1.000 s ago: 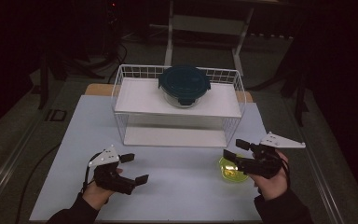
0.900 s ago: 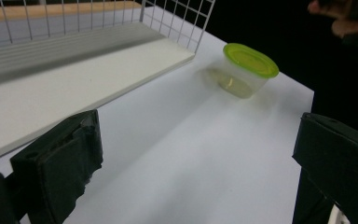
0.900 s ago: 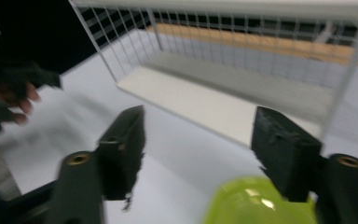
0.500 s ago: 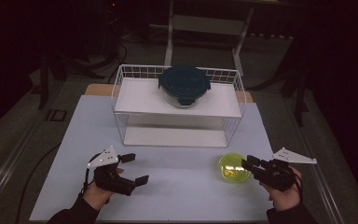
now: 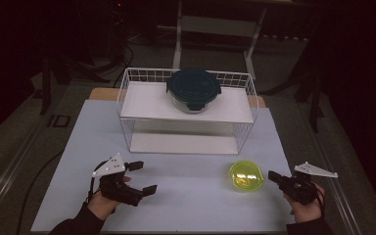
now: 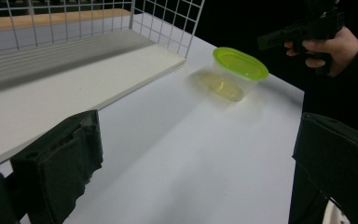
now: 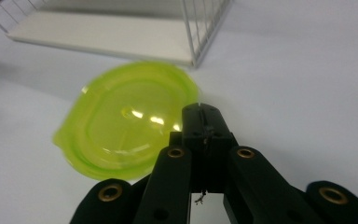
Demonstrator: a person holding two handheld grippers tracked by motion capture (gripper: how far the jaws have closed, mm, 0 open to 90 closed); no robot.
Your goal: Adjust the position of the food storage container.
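Observation:
A small clear container with a yellow-green lid [image 5: 246, 176] stands on the white table, right of centre. My right gripper [image 5: 273, 175] is just right of it, low over the table and pointing at it. Its jaws have just been closing with nothing between them, and now they are shut. In the right gripper view the shut tips [image 7: 200, 112] hover at the lid's [image 7: 126, 121] near edge. My left gripper [image 5: 144, 177] rests open at the front left, empty. The left gripper view looks between its wide jaws [image 6: 196, 172] at the container [image 6: 237, 70] and the right gripper [image 6: 298, 35].
A white wire rack [image 5: 127, 88] with a shelf stands at the back middle of the table. On top of it sits a glass container with a dark teal lid [image 5: 193, 88]. The table's front edge [image 5: 176, 229] is close to both hands.
The right gripper has drawn back to the right and down, away from over the yellow-green container, and its jaws have closed. The left gripper has stayed still.

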